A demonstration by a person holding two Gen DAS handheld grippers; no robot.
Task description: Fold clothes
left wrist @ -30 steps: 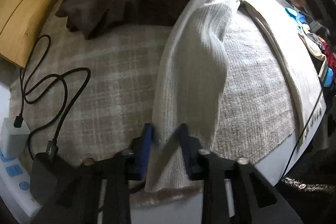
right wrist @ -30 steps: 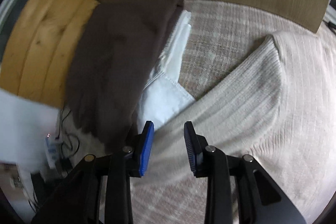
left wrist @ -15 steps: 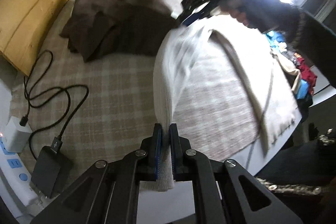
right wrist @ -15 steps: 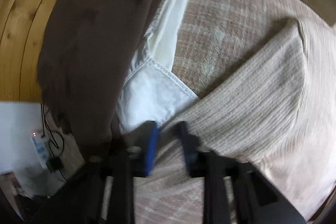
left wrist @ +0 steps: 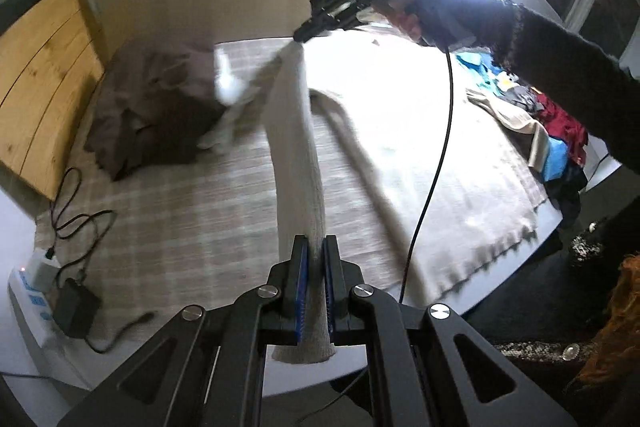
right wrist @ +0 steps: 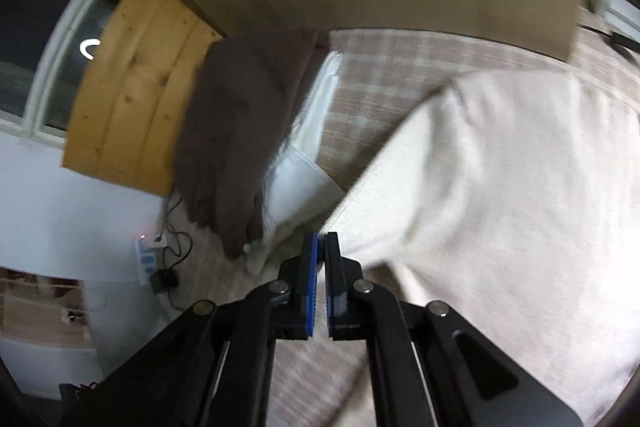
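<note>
My left gripper (left wrist: 315, 259) has its jaws clamped on one end of the cream ribbed sweater (left wrist: 296, 147), and my right gripper (left wrist: 304, 31) pinches the far end. The knit hangs between them as a long, narrow, taut band lifted above the plaid blanket (left wrist: 180, 211) on the bed. Its wide pale body spreads out below. A brown garment (left wrist: 152, 115) lies heaped nearby.
</note>
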